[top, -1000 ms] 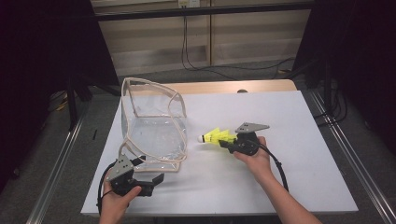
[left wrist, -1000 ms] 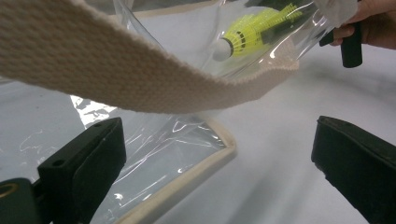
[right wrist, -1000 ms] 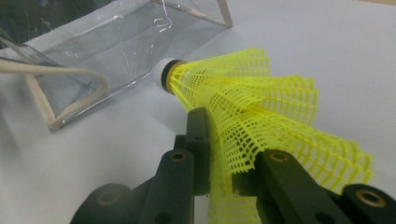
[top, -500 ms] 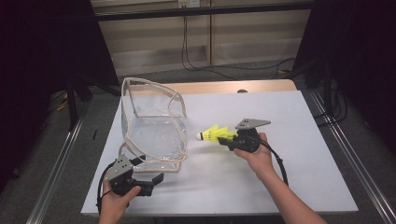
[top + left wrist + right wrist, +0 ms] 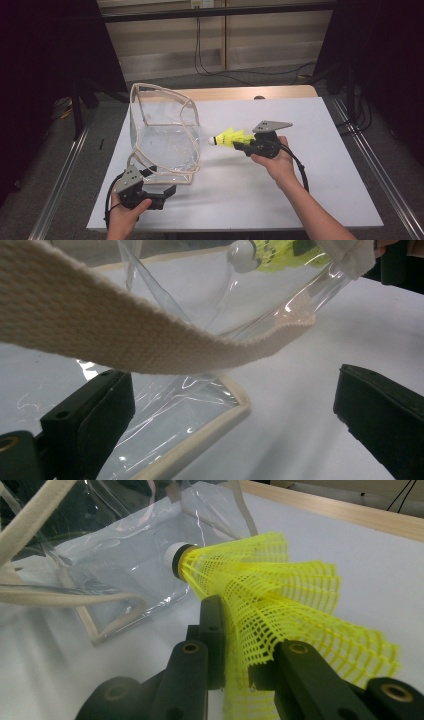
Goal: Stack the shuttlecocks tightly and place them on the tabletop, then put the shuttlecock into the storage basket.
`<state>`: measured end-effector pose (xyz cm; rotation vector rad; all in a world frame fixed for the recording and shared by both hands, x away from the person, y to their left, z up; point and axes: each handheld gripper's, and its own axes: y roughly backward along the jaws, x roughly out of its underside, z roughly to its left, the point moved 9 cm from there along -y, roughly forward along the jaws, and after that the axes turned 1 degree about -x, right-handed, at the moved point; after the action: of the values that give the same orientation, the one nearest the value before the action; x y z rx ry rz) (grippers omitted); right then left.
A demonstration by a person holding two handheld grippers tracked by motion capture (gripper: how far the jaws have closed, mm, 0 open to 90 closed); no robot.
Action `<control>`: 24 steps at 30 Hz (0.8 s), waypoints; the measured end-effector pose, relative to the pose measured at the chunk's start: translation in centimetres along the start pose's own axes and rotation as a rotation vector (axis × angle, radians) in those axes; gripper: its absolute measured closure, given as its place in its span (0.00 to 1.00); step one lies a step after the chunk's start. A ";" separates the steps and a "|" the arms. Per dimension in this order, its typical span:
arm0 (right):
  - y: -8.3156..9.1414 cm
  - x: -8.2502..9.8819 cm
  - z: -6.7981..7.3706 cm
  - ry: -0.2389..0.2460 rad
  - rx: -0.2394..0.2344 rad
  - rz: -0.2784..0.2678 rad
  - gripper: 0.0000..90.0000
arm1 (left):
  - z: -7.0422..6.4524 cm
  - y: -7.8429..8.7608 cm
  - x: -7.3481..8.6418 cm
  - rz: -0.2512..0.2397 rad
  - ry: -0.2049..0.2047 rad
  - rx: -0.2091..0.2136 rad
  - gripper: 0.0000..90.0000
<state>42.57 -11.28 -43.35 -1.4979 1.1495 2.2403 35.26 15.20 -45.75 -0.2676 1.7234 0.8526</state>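
Observation:
A clear plastic bag (image 5: 165,135) with cream webbing trim stands at the table's left, its mouth facing right. My right gripper (image 5: 241,145) is shut on the skirt of a yellow mesh shuttlecock (image 5: 231,137), held above the table with its white cork pointing at the bag's mouth, a little short of it. In the right gripper view the shuttlecock (image 5: 270,590) is pinched between the jaws, with the bag (image 5: 115,555) beyond. My left gripper (image 5: 167,192) rests by the bag's front bottom corner. Its jaws stand wide open around the bag's lower edge (image 5: 170,420), under a webbing strap (image 5: 125,335).
The white table (image 5: 300,200) has bare room to the right and front. A wooden strip (image 5: 240,93) runs along its far edge. Metal rails (image 5: 370,165) flank both sides. Cables lie on the floor behind.
My right hand has lifted the shuttlecock a little higher, still beside the bag's mouth. The left gripper and the bag have stayed put.

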 end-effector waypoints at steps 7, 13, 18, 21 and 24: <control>0.4 -1.1 0.4 0.016 -0.004 -0.003 0.89 | 0.0 -0.1 -0.1 -0.001 0.003 -0.004 0.03; 0.9 -2.3 0.6 0.025 -0.007 -0.014 0.89 | 0.0 -0.1 -0.1 -0.004 0.003 0.003 0.03; 1.0 -3.1 0.9 0.026 -0.011 -0.016 0.89 | 0.0 0.0 -0.1 -0.009 0.007 0.001 0.03; 1.0 -3.4 1.1 0.035 -0.012 -0.010 0.89 | 0.0 0.1 -0.1 -0.010 0.005 0.001 0.03; 1.2 -3.8 1.2 0.032 -0.016 -0.020 0.89 | 0.0 0.0 -0.1 -0.009 0.004 0.001 0.03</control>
<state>42.89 -10.34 -39.31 -1.5496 1.1229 2.2258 35.30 15.21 -45.61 -0.2768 1.7252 0.8454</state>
